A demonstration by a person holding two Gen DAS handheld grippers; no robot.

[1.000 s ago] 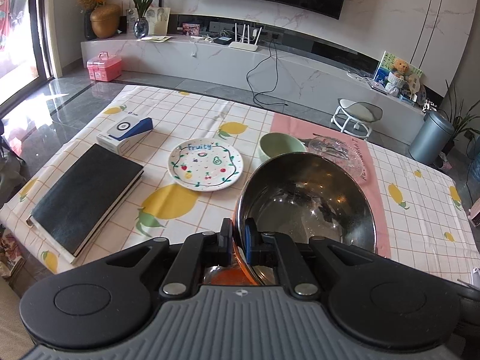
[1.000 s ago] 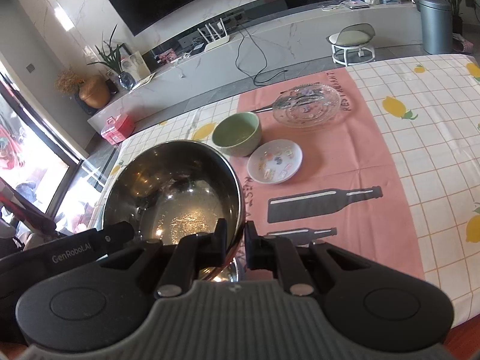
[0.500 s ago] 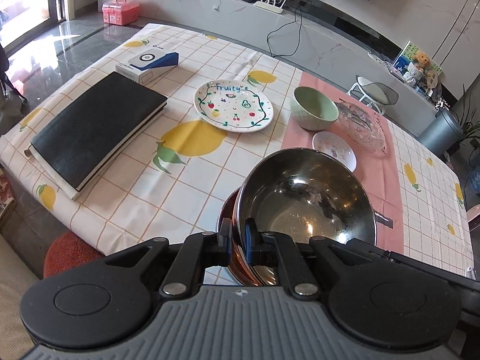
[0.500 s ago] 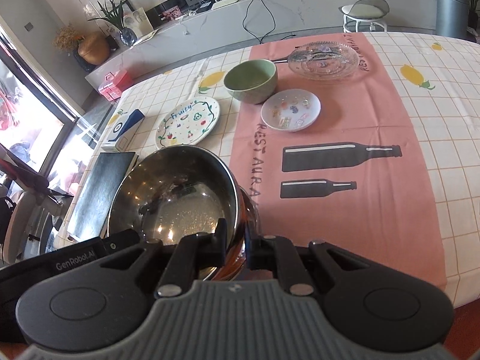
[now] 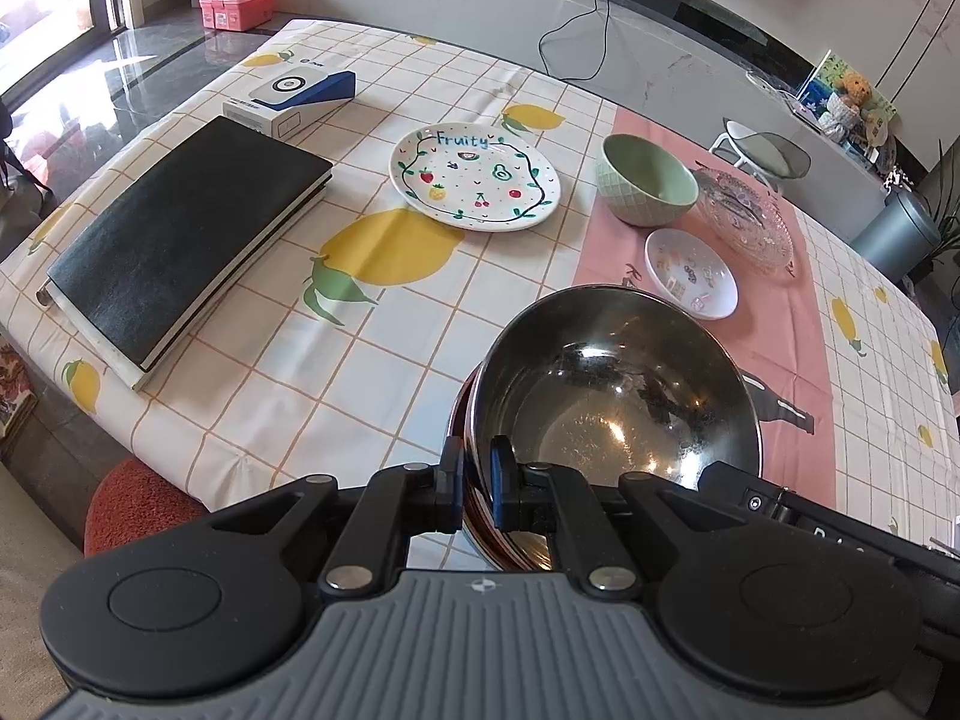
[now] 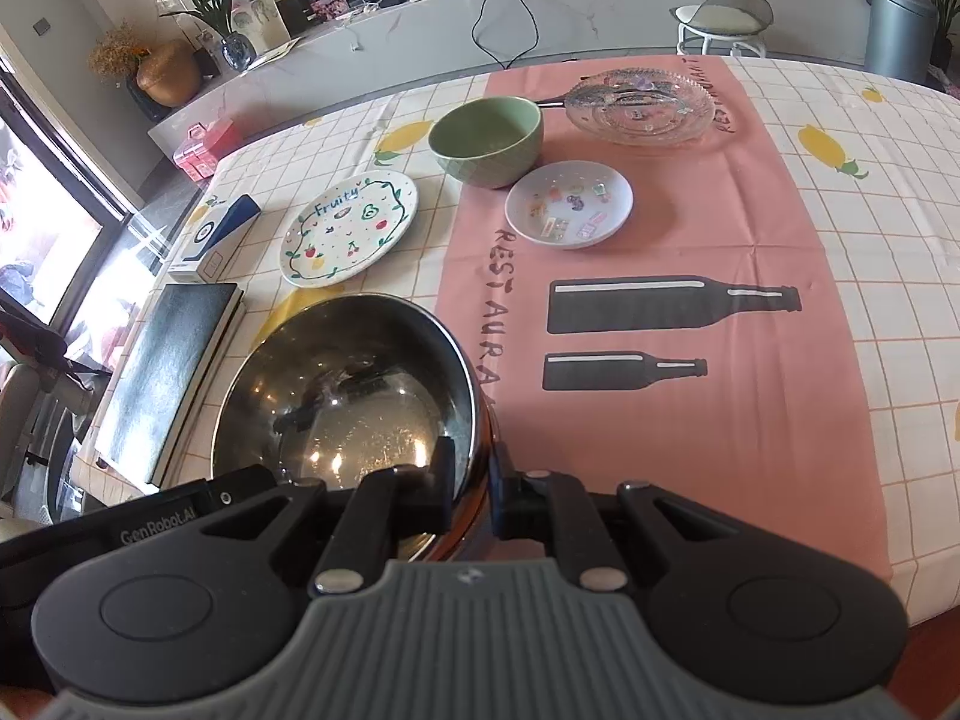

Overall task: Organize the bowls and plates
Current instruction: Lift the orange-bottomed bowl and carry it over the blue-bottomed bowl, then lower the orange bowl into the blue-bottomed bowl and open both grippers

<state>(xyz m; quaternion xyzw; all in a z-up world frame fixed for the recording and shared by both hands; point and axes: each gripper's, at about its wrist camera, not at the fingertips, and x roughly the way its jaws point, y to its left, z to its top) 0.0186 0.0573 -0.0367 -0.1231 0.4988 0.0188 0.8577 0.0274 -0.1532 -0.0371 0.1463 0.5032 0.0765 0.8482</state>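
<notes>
Two bowls are counted: one steel bowl (image 5: 612, 384) and one green bowl (image 5: 648, 180). Three plates are counted: one fruit plate (image 5: 474, 177), one small plate (image 5: 690, 273) and one glass plate (image 5: 744, 216). One black book (image 5: 180, 240) and one box (image 5: 288, 99) are seen on one tablecloth (image 5: 360, 360), over which one pink runner (image 6: 690, 420) is laid. Two bottles (image 6: 666, 303) are printed on the runner. Two grippers are shown, the left gripper (image 5: 477, 480) and the right gripper (image 6: 471, 480).

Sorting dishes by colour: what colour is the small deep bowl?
Pale green bowl, clearest in the right wrist view.
</notes>
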